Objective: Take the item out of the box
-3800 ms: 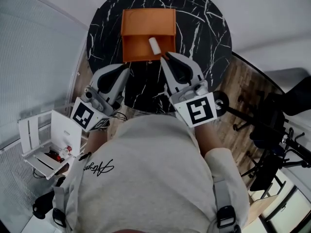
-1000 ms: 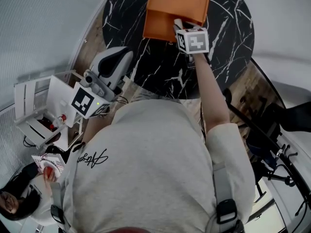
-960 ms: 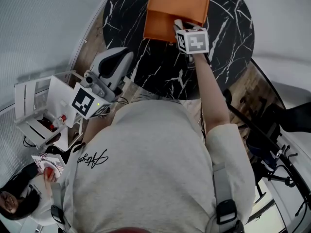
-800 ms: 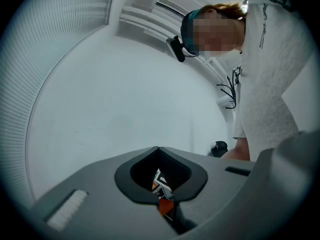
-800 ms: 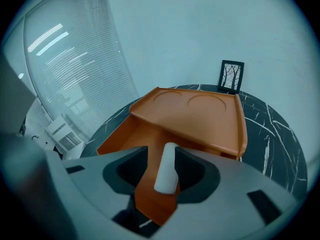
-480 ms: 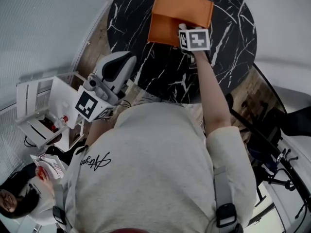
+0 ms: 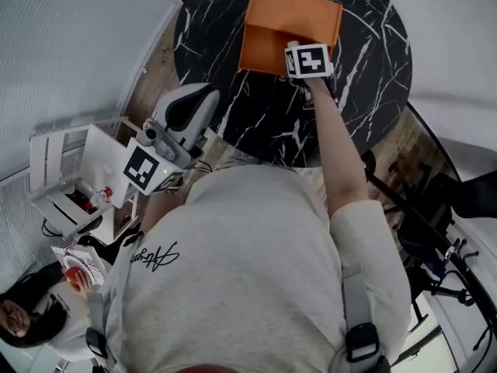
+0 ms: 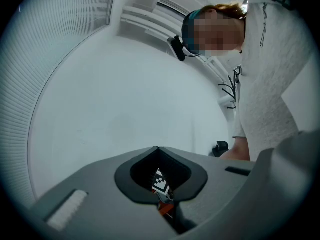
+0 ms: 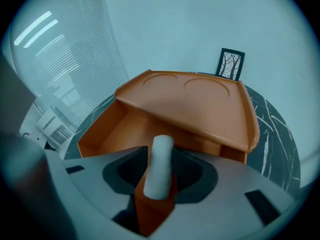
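An orange box stands open on the round black marble table, its lid raised at the back. A white cylinder lies in the box near the front wall. My right gripper reaches into the box and is open, with the cylinder between its jaws and a little orange showing on both sides of it. In the head view the marker cube hides the cylinder. My left gripper hangs off the table's near left edge, shut and empty, pointing up at a pale wall.
A small framed picture stands on the table behind the box. A white shelf unit is on the floor at the left, with a seated person beyond it. Black stands crowd the right.
Since 3.8 s ago my right gripper has gone from near my body out to the box and over the cylinder. Over the last second it edged slightly further in. My left gripper stayed low.
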Demonstrator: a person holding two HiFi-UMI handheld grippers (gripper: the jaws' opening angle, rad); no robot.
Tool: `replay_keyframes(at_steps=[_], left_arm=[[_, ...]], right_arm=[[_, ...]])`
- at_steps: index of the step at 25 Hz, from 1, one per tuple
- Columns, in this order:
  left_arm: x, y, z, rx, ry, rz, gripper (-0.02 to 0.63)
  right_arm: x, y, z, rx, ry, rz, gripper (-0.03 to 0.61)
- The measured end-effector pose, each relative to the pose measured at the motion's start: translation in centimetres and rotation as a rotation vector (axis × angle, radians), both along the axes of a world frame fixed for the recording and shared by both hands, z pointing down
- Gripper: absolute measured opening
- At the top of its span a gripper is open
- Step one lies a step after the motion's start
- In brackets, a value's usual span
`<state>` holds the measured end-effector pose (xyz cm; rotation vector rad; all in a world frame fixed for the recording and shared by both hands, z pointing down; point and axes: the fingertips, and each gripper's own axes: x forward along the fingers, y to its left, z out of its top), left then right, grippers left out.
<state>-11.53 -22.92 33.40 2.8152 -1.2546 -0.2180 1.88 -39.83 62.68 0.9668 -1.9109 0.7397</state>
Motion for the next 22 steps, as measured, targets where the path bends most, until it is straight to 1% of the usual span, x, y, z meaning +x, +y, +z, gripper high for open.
replay_keyframes(at_steps=[2, 3, 7, 10, 11, 14, 22], left_arm=[[0.0, 0.0, 0.1, -0.003, -0.001, 0.000, 0.002], [0.0, 0.0, 0.2, -0.005, -0.002, 0.001, 0.002], [0.1, -0.1, 0.1, -0.004, -0.005, 0.007, 0.002], [0.0, -0.2, 0.1, -0.001, -0.006, 0.004, 0.002], [0.0, -0.2, 0.1, 0.000, -0.006, 0.003, 0.002], [0.1, -0.1, 0.1, -0.002, -0.009, 0.006, 0.002], [0.7, -0.2, 0.0, 0.002, -0.008, 0.016, 0.002]], right_arm=[[0.7, 1.0, 0.6, -0.054, 0.049, 0.023, 0.149], [0.7, 1.3, 0.8, -0.068, 0.057, 0.023, 0.148], [-0.2, 1.1, 0.9, -0.052, 0.044, -0.013, 0.137], [-0.1, 1.9, 0.9, -0.069, 0.046, -0.021, 0.132], [-0.2, 1.8, 0.6, -0.056, 0.039, -0.027, 0.130], [-0.9, 0.4, -0.6, 0.056, -0.005, -0.053, 0.130], [-0.8, 0.3, -3.1, 0.167, -0.041, -0.074, 0.130]])
